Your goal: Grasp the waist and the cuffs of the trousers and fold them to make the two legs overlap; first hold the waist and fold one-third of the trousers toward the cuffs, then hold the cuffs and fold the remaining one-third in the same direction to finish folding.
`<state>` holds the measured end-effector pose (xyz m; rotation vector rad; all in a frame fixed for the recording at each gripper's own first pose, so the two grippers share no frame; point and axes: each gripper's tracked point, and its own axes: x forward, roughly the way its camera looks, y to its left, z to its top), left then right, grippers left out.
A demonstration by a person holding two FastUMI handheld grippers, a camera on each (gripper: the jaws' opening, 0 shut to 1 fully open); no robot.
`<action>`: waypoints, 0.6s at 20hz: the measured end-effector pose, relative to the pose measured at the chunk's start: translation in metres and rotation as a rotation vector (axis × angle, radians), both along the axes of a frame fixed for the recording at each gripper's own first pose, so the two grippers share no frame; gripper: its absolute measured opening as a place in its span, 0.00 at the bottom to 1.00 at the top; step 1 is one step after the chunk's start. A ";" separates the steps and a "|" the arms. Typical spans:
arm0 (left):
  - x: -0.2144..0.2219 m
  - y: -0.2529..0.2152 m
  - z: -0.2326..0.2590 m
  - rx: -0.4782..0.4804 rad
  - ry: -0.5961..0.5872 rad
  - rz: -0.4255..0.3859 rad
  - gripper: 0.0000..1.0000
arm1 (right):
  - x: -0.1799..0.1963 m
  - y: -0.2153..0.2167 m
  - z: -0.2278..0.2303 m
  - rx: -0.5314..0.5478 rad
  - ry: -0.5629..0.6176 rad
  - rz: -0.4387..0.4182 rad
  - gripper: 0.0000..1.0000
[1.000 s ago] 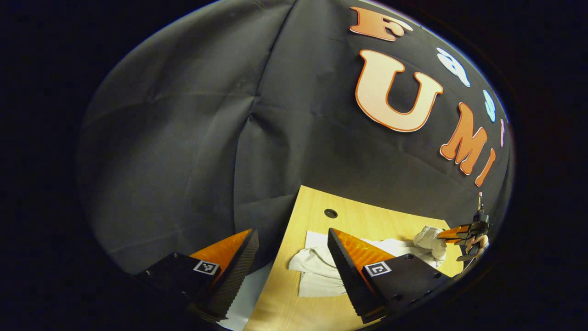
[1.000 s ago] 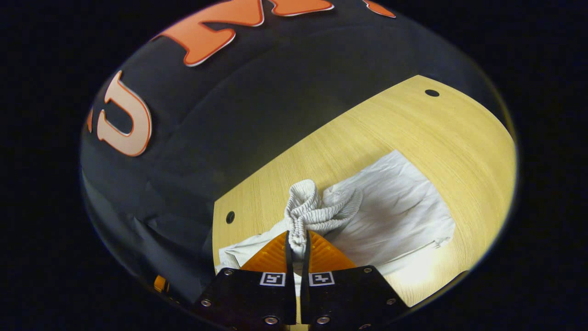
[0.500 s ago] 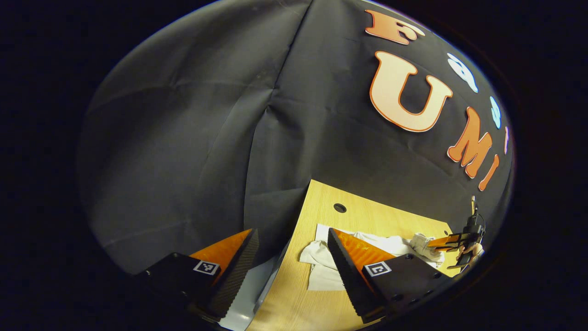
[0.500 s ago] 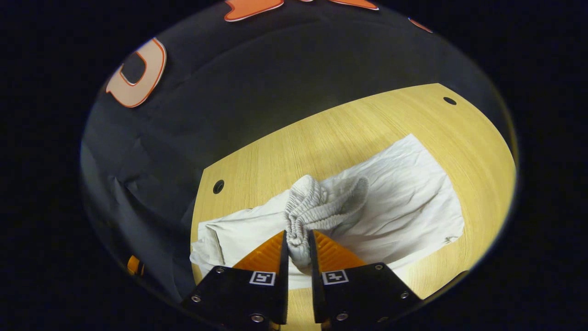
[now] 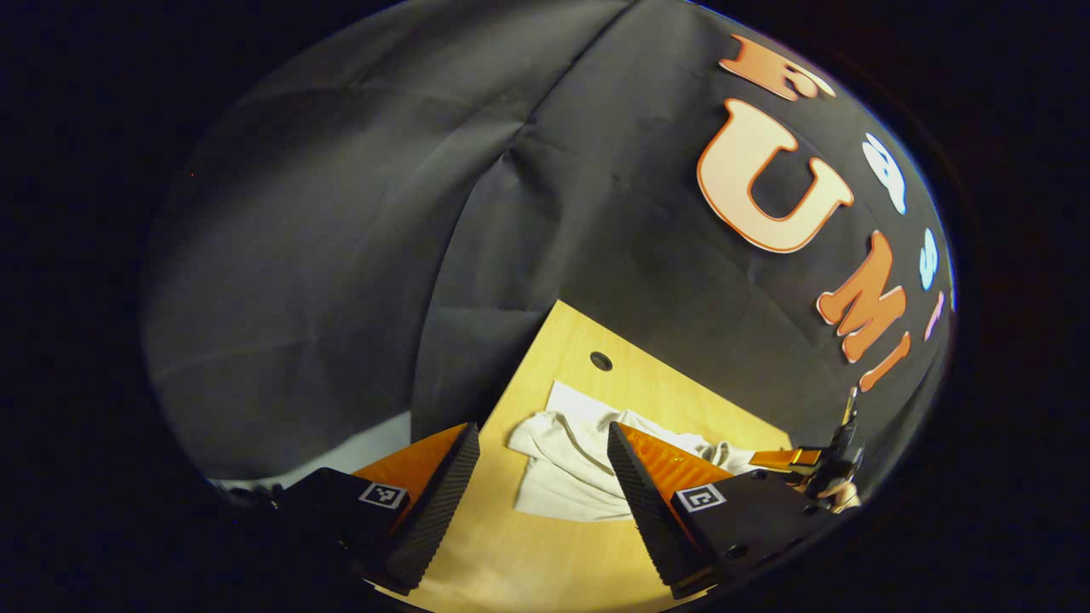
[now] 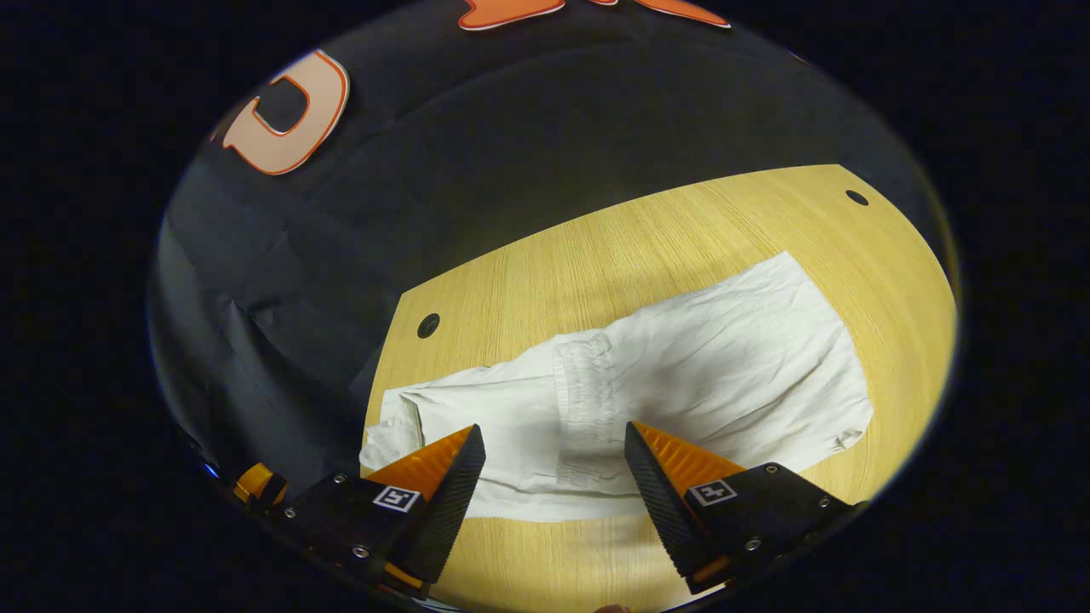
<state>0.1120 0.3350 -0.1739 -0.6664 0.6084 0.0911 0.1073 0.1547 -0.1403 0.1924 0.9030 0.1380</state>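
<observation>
The white trousers lie flat on the wooden tabletop, stretched between its two far corners where small round holes sit. Their elastic waist now rests folded over onto the legs, partway along the garment; half a second ago it stood bunched up and pinched between the fingers of the right hand-held gripper. That gripper has let go: its fingers now stand wide apart, hovering just above the near edge of the cloth with the waistband showing between them, touching nothing.

In the left gripper view the crumpled cuff end of the trousers lies near the tabletop's corner by a hole. The left hand-held gripper hangs over the near edge there, fingers spread wide and empty as before, and it has shifted inward, with more of the tabletop between its fingers than earlier. The right hand-held gripper shows far off at the other end, too small to judge.
</observation>
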 end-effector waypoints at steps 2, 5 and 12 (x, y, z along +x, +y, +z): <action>-0.004 -0.013 -0.017 -0.111 0.045 0.038 0.99 | -0.005 0.001 0.004 0.028 -0.006 0.012 0.98; -0.016 -0.025 -0.042 -0.260 0.114 0.115 0.99 | -0.012 -0.008 0.002 0.039 0.007 0.012 0.99; -0.027 -0.047 -0.083 -0.443 0.203 0.226 0.99 | -0.023 -0.035 -0.001 0.040 0.033 0.013 0.98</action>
